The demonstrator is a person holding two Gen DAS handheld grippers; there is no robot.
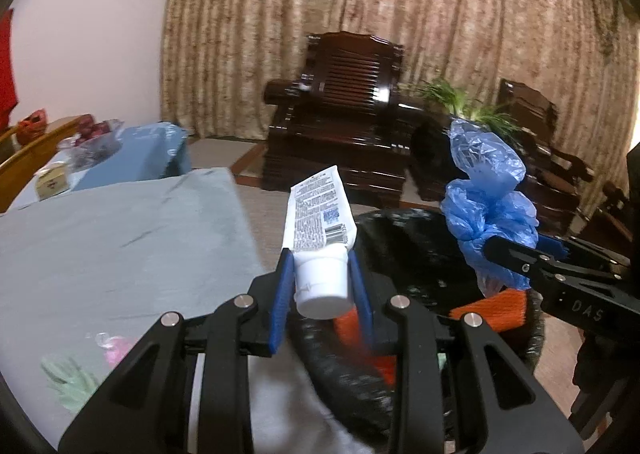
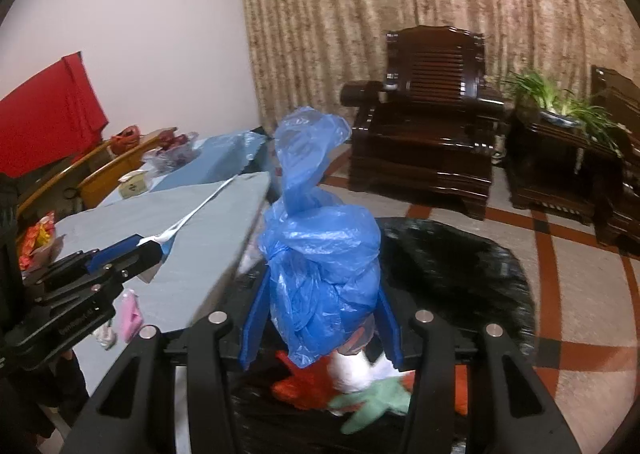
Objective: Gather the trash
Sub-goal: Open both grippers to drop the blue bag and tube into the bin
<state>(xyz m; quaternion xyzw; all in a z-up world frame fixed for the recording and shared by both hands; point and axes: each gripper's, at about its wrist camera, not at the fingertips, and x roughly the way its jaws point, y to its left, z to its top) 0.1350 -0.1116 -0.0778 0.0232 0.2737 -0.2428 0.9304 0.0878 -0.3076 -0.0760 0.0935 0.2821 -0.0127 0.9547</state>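
— While my left gripper (image 1: 321, 286) sits just past the table edge, what open room do you see?

— Going left to right: the pale blue-grey cloth-covered table (image 1: 120, 238) ends in a straight edge at your left, then comes the black plastic-lined trash bin (image 1: 404, 250) with its mouth open below both tools, then bare patterned floor out to the dark carved wooden armchair (image 1: 344, 110).

— And what am I holding?

— The left one is clenched on a white squeezable tube with printed label (image 1: 320, 222), blue pads (image 1: 280, 306) pressing its round cap, the flat crimped end tilted up and away. It hangs at the bin's near rim.

— My right side?

— The right gripper (image 2: 320, 318) is closed around a crumpled translucent blue plastic bag (image 2: 320, 238), thin, wrinkled and glossy, bunched and twisted to a peak. It is above the bin, where orange, white and pale green scraps (image 2: 360, 386) already lie.

— Beyond it?

— A green leafy plant (image 2: 560, 102) on a dark stand.
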